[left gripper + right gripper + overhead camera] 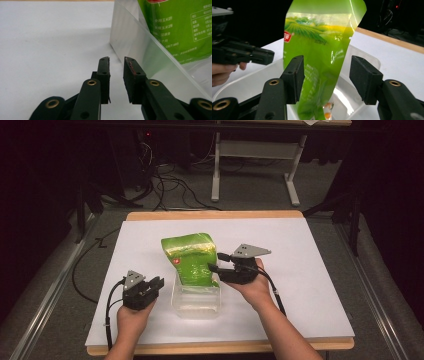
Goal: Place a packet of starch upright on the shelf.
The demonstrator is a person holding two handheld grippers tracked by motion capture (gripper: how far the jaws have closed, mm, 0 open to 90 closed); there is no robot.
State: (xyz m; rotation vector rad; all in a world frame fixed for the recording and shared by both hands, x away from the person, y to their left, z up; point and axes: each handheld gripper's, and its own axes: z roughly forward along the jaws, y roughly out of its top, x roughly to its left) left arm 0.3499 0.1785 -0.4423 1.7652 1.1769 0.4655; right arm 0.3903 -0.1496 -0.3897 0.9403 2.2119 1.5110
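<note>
A green printed bag [190,257] stands upright in a clear plastic container [197,307] at the middle of the white table top. My right gripper [214,261] is at the bag's right side. In the right gripper view it [327,58] is open, with the green bag [319,50] between its spread jaws and the container's rim [362,57] below. My left gripper [159,284] rests on the table just left of the container. Its jaws [116,60] are narrowly open with nothing between them, next to the container wall [130,42] and bag [180,27].
A white sheet [300,270] covers the wooden table, with bare room on both sides of the container. Beyond the far edge are cables [170,187] on the floor and a white table frame [255,165]. The left gripper [270,56] also appears in the right gripper view.
</note>
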